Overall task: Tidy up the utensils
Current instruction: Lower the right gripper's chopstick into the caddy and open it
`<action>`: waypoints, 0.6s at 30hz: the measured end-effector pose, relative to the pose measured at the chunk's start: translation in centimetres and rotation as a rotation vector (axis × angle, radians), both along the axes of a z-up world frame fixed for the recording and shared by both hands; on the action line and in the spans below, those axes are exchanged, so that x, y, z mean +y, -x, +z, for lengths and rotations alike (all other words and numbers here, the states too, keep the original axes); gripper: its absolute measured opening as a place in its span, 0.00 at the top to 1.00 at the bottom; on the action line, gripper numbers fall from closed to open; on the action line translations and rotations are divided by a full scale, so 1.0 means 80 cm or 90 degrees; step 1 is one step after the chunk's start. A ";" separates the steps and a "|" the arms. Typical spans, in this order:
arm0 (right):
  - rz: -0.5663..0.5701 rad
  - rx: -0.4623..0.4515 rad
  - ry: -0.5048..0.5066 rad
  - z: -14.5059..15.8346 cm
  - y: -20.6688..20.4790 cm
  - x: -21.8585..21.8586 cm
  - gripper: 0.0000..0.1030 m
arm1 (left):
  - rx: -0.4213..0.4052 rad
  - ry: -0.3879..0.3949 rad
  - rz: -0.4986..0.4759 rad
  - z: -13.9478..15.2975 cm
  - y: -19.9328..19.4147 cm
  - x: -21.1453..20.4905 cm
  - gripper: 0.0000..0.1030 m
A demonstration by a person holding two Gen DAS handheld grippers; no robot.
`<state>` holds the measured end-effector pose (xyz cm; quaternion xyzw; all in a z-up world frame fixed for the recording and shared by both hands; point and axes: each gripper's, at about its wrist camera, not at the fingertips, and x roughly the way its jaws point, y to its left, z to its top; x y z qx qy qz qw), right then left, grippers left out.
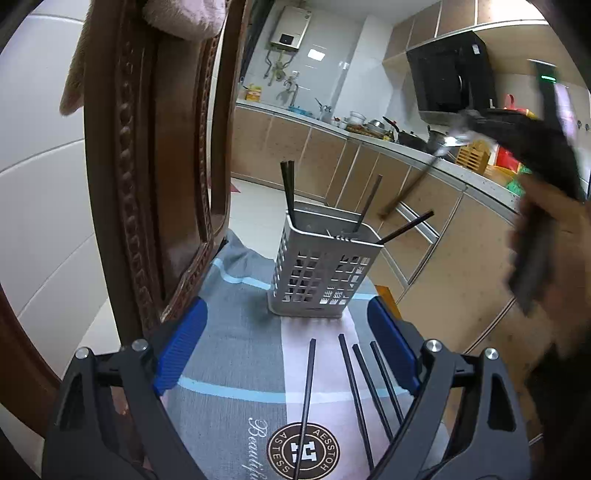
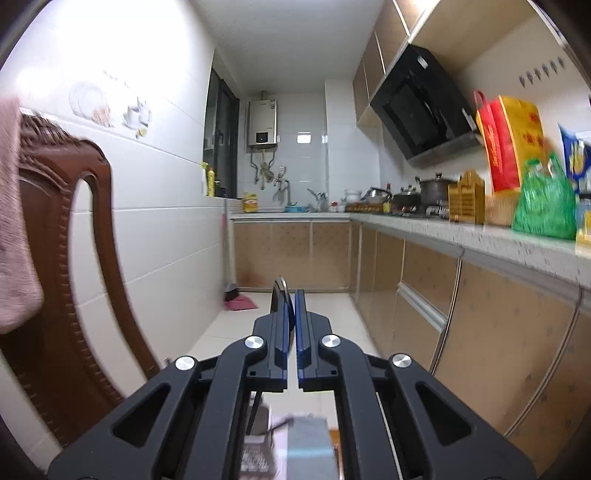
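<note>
L wrist view: left gripper (image 1: 288, 354) has its blue fingers (image 1: 181, 347) spread wide, nothing pinched. Between them, on the cloth-covered tabletop (image 1: 229, 354), lie four black chopsticks (image 1: 354, 376), side by side w/ tips pointing away toward a white slotted utensil holder (image 1: 317, 273). Holder stands upright a bit farther off, near the far edge of the cloth; several dark chopsticks in holder (image 1: 288, 192) stick up out of it, leaning diff ways. A brown carved chair back (image 1: 147, 166) rises on the left w/ a pink towel (image 1: 184, 18) over its top. Upper right, blurred: right gripper (image 1: 476, 123) gripping a metal spoon (image 1: 424, 170), handle slanting down-left above the holder, clear of it.

R wrist view: right gripper's fingers (image 2: 301, 328) are narrow, nearly together, clamped on the spoon's rounded bowl, which pokes up just left of the fingertips. Gripper points roughly level down the kitchen toward the far counter (image 2: 424, 221) and cabinets. Chair back at left, blurred. Under the gripper body, holder and cloth show only as a smear; can't tell details there.
</note>
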<state>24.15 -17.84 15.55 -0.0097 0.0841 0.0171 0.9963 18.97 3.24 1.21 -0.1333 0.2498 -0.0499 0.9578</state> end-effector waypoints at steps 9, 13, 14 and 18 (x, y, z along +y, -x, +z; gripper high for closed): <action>-0.062 0.052 0.042 -0.106 -0.085 0.042 0.96 | -0.005 0.007 0.008 0.003 -0.001 0.022 0.15; -0.056 0.068 0.054 -0.148 -0.090 0.056 0.96 | -0.003 0.010 0.005 0.002 -0.004 0.020 0.15; -0.049 0.058 0.066 -0.152 -0.085 0.061 0.96 | -0.004 0.009 0.004 0.002 -0.004 0.019 0.15; -0.009 0.089 0.078 -0.160 -0.084 0.068 0.95 | -0.003 0.005 -0.001 0.002 -0.006 0.014 0.15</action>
